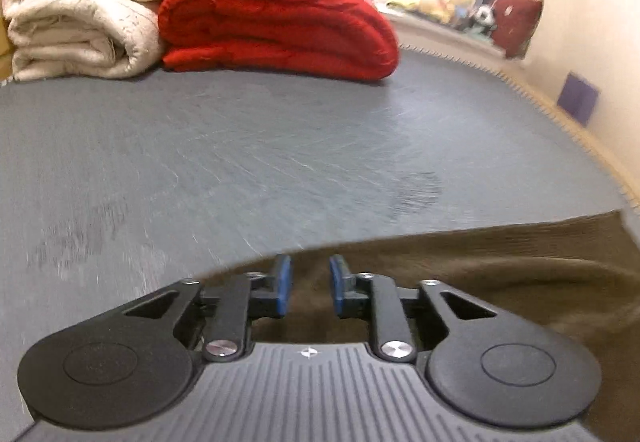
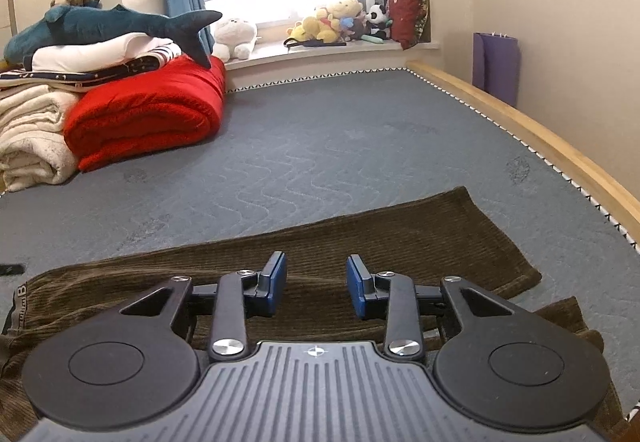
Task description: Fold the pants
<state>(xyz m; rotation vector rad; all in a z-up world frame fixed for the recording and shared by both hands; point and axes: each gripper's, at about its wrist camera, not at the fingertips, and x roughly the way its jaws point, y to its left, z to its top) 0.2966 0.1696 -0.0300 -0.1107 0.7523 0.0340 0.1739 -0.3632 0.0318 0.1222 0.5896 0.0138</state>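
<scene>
Brown corduroy pants (image 2: 360, 242) lie flat on the grey mattress (image 2: 340, 146), waistband at the left (image 2: 20, 302), one leg reaching right to its hem (image 2: 516, 262). My right gripper (image 2: 316, 288) is open and empty, low over the middle of the pants. In the left wrist view the pants (image 1: 500, 274) fill the lower right. My left gripper (image 1: 310, 288) is open and empty, its fingertips just over the pants' far edge; the view is motion-blurred.
A folded red blanket (image 2: 148, 114) and cream blankets (image 2: 28, 134) are stacked at the far left, with a plush shark (image 2: 100, 26) on top. A wooden bed rail (image 2: 560, 146) runs along the right. Stuffed toys (image 2: 336, 22) sit on the windowsill.
</scene>
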